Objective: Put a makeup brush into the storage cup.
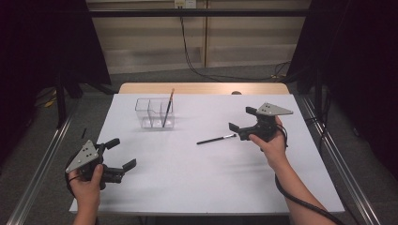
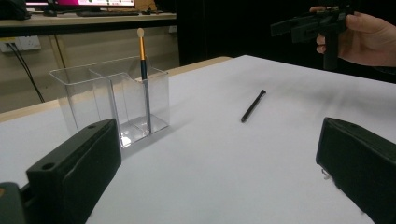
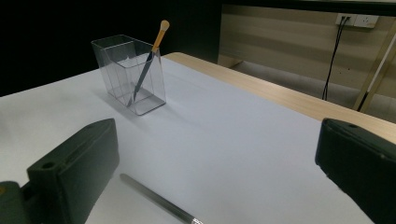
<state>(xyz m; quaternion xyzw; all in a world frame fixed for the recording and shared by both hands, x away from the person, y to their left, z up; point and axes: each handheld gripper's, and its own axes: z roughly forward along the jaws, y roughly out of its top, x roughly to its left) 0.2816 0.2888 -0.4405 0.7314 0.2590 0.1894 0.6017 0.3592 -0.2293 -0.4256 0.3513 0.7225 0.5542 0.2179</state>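
The right gripper (image 1: 241,123) hung with its jaws spread and empty just right of a black brush (image 1: 216,139) lying flat mid-table. The left gripper (image 1: 119,153) was released too, near the table's left edge. Another brush (image 1: 167,108) leaned in the clear holder (image 1: 155,113), farther back.

The left gripper (image 1: 118,154) is held at the near left corner of the table, with its jaws spread wide and nothing between them. The left hand (image 1: 88,183) grips its handle from below, and the forearm enters from the bottom edge. The right gripper (image 1: 240,121) is held above the right half of the table, jaws pointing left and spread wide apart. The right hand (image 1: 271,142) wraps the gripper body; the right forearm extends diagonally toward the bottom right corner.
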